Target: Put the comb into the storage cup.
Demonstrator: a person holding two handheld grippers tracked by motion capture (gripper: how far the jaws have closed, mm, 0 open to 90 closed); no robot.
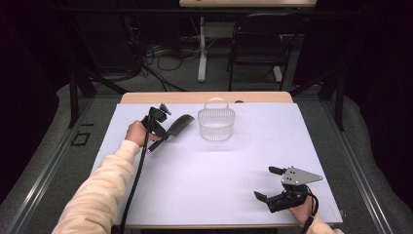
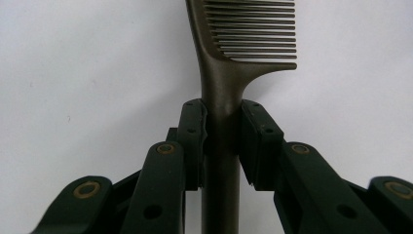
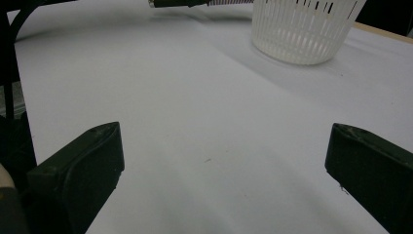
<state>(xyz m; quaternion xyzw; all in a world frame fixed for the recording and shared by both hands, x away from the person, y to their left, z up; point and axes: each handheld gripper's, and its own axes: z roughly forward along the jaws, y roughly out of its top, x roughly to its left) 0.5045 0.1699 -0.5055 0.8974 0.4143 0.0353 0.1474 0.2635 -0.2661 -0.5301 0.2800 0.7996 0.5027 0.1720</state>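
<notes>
Comb [image 2: 229, 73]: I have its handle clamped between my left tool's [image 2: 223, 129] pads, teeth beyond the tips
Comb place: far left of the bench [image 1: 204, 165], just beside the white basket [image 1: 216, 124]
Right tool [image 1: 272, 183]: jaws wide apart, holding nothing, well apart from the comb
</notes>
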